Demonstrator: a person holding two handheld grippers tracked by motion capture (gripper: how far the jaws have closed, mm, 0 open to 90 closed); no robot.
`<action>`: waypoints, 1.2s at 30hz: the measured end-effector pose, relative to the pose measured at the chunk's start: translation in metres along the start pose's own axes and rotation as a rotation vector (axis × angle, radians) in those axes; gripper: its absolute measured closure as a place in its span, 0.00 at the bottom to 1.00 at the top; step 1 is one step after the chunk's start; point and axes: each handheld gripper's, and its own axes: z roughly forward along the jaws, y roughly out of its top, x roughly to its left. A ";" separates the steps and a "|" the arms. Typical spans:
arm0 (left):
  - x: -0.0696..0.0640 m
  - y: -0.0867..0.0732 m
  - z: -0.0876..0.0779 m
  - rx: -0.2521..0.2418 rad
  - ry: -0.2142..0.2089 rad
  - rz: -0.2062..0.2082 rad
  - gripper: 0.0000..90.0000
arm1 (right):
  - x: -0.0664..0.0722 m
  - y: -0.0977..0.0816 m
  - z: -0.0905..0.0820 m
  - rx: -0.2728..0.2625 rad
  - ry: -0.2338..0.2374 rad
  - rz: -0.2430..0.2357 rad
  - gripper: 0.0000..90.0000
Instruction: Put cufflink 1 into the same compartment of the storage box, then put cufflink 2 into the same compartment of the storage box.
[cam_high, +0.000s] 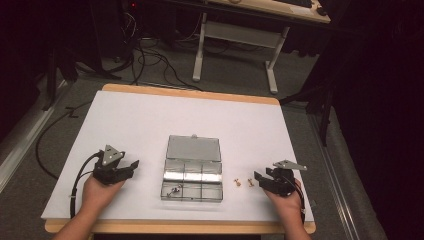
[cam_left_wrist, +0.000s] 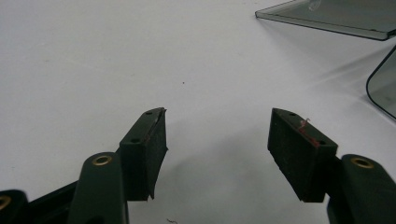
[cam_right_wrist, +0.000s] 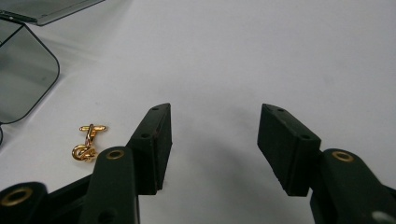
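Note:
A clear plastic compartment box (cam_high: 192, 179) lies open in the middle of the white table, its lid (cam_high: 193, 148) flat behind it. A small silver piece (cam_high: 174, 190) rests in its front left compartment. Two gold cufflinks (cam_high: 238, 182) (cam_high: 250, 182) lie on the table just right of the box. My right gripper (cam_high: 259, 180) stands open beside them, and one cufflink (cam_right_wrist: 87, 144) lies left of its jaws with nothing between them. My left gripper (cam_high: 132, 169) is open left of the box, with bare table between its jaws (cam_left_wrist: 217, 140). The box corner (cam_left_wrist: 383, 88) lies ahead to its right.
The white table top (cam_high: 150, 120) has a wooden rim, with wide free room behind the box. Beyond the far edge stand a desk's white legs (cam_high: 200, 50) and loose cables (cam_high: 150, 60) on the floor.

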 end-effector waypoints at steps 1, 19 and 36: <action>0.001 0.000 0.000 -0.001 -0.004 -0.005 0.42 | 0.000 0.001 -0.002 0.004 -0.001 -0.006 0.52; 0.002 0.000 0.000 0.016 -0.035 -0.009 0.43 | 0.008 0.009 -0.008 0.202 0.030 -0.060 0.57; -0.002 -0.002 -0.003 -0.007 -0.037 0.022 0.41 | 0.022 0.027 -0.004 0.405 0.103 -0.158 0.58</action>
